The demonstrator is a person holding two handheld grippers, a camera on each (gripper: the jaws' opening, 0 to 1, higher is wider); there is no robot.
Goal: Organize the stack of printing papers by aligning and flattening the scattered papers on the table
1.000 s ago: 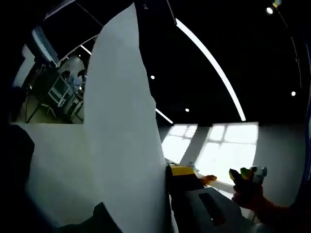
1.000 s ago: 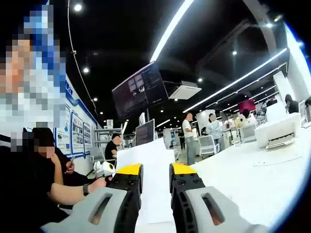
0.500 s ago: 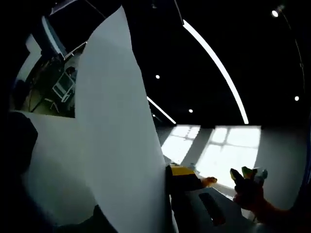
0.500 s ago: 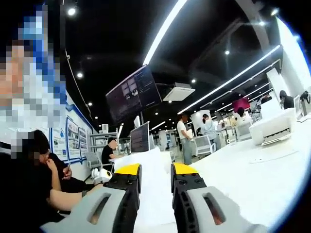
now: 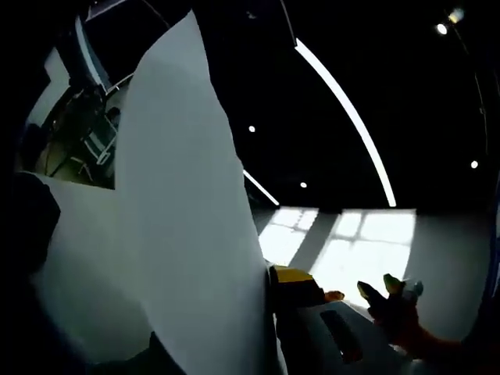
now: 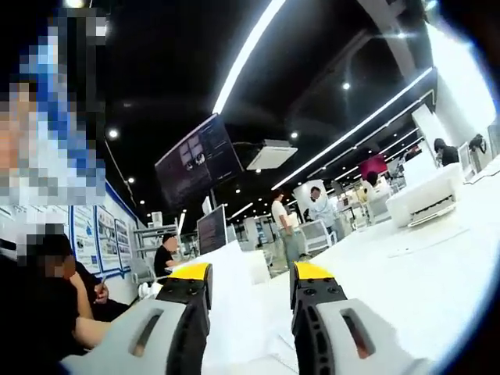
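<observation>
Widened since a second ago, the right tool (image 6: 250, 285), jaws now apart and straddling the white papers (image 6: 234, 312) on the pale worktop (image 6: 422, 273) without pinching them. Held upright in the left tool (image 5: 269, 312), a thin matte sheet (image 5: 187, 234), clamped by appearance though one jaw stays hidden. Light, floppy, crease-prone stuff; best gripped near an edge.

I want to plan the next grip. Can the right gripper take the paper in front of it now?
Probably yes: the right gripper is open, the white paper lies between its jaws, and nothing blocks it.
</observation>
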